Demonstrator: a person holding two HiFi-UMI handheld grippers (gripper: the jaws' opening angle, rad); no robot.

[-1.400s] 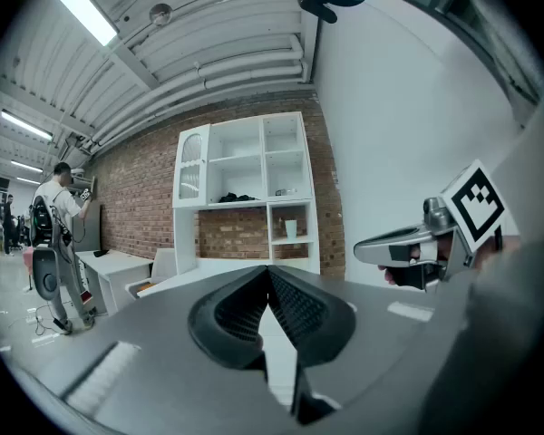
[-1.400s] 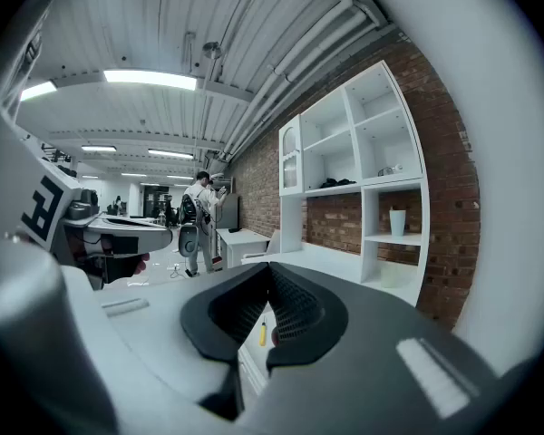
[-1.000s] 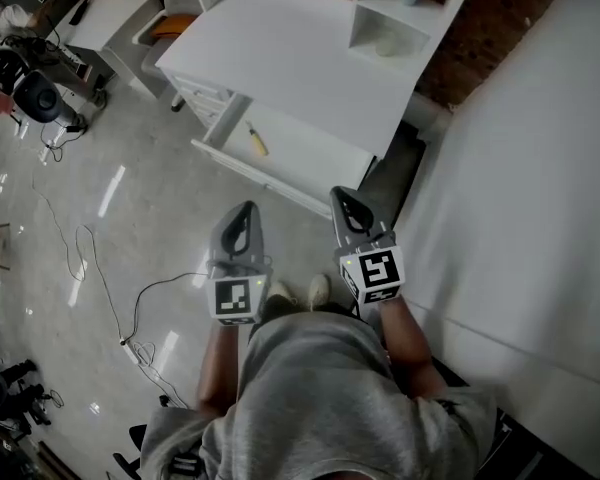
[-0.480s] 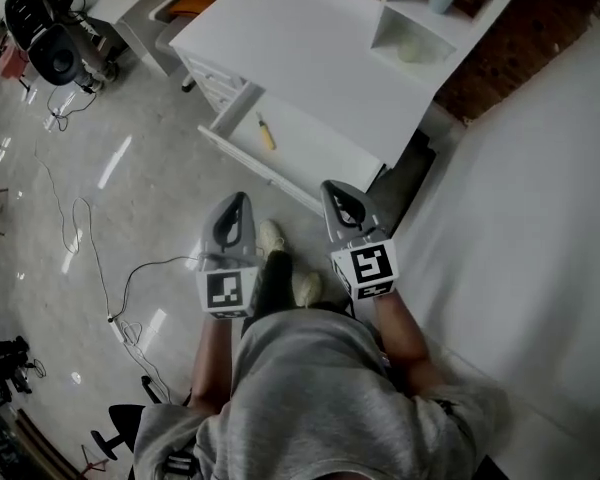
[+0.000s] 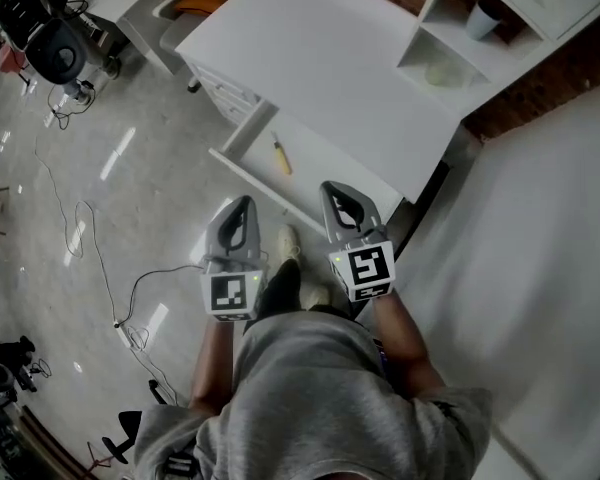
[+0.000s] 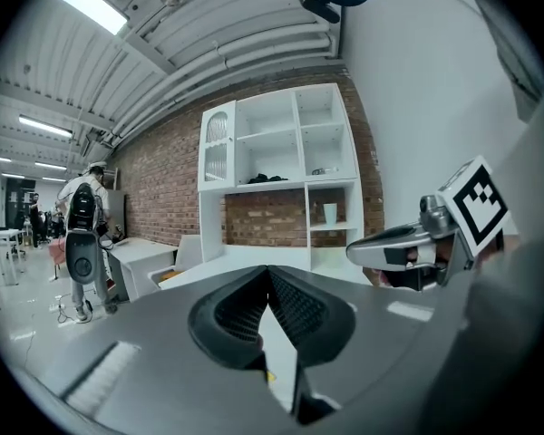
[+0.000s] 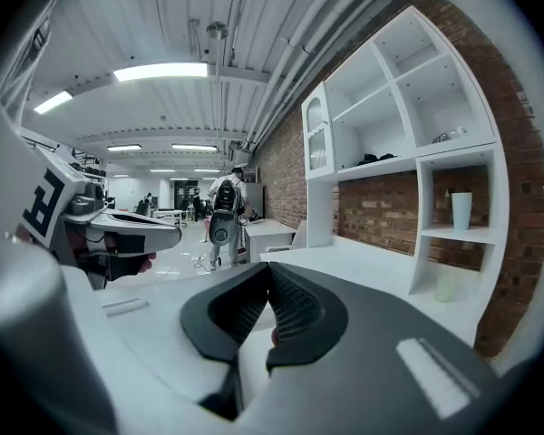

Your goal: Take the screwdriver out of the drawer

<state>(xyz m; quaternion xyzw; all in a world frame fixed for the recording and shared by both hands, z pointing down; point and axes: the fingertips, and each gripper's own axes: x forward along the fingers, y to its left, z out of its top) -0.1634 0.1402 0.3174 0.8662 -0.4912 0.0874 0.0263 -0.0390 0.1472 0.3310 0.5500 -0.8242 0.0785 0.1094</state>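
The screwdriver [image 5: 281,156], with a pale yellow handle, lies in the open white drawer [image 5: 242,173] that sticks out from the desk's front. In the head view both grippers are held side by side over the floor, pointing at the drawer. My left gripper [image 5: 243,206] is shut and empty, its tip just short of the drawer's front rim. My right gripper [image 5: 335,190] is also shut and empty, near the drawer's right end. In the gripper views, the left gripper [image 6: 269,270] and the right gripper [image 7: 270,268] each show ribbed pads pressed together with nothing between them.
The white desk top [image 5: 320,68] carries a shelf unit with a cup [image 5: 480,20]. A large white panel [image 5: 540,268] lies at the right. Cables [image 5: 130,298] trail over the glossy floor at the left. A person with a backpack [image 7: 222,211] stands far off.
The person has stepped toward the desk with both grippers held out. The drawer and screwdriver now lie closer ahead of the gripper tips. Both grippers stayed shut.
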